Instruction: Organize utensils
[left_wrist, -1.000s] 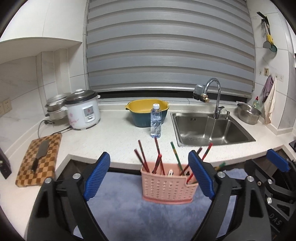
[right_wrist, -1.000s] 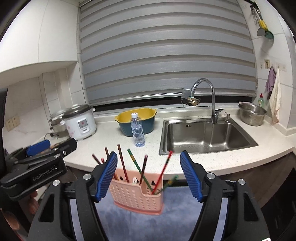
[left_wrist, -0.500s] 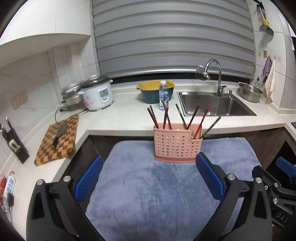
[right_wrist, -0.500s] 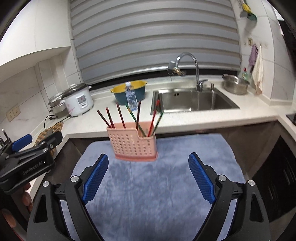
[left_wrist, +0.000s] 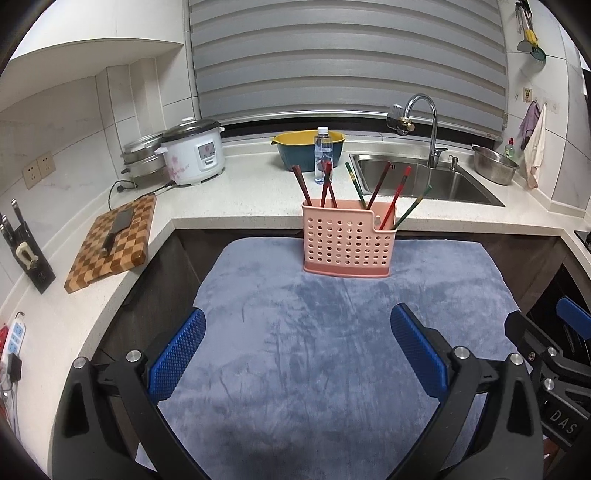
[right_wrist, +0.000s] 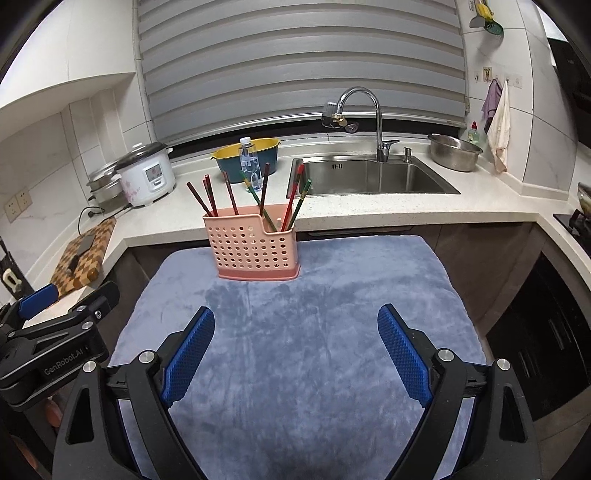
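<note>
A pink perforated holder (left_wrist: 347, 243) (right_wrist: 255, 245) stands upright at the far edge of a blue-grey cloth (left_wrist: 314, 350) (right_wrist: 314, 295). Several red, brown and green chopsticks (left_wrist: 376, 184) (right_wrist: 264, 188) lean out of its top. My left gripper (left_wrist: 297, 321) hovers over the near part of the cloth, open wide, with nothing between its blue pads. My right gripper (right_wrist: 295, 314) hangs beside it, also open and holding nothing. Both are well short of the holder. Each view catches the other gripper at its edge: the right gripper (left_wrist: 543, 321) and the left gripper (right_wrist: 70, 299).
Behind the cloth runs a white counter (left_wrist: 251, 199) with a sink (left_wrist: 417, 181), tap, water bottle (left_wrist: 323, 155), yellow-and-blue bowl (left_wrist: 306, 147) and rice cooker (left_wrist: 192, 151). A checkered board with a knife (left_wrist: 114, 240) lies at the left. Dark cabinets (right_wrist: 546, 332) stand at the right.
Both grippers have drawn back from the holder and sunk toward the cloth, and their jaws have spread wider. The holder now looks farther off, with bare cloth in front of it.
</note>
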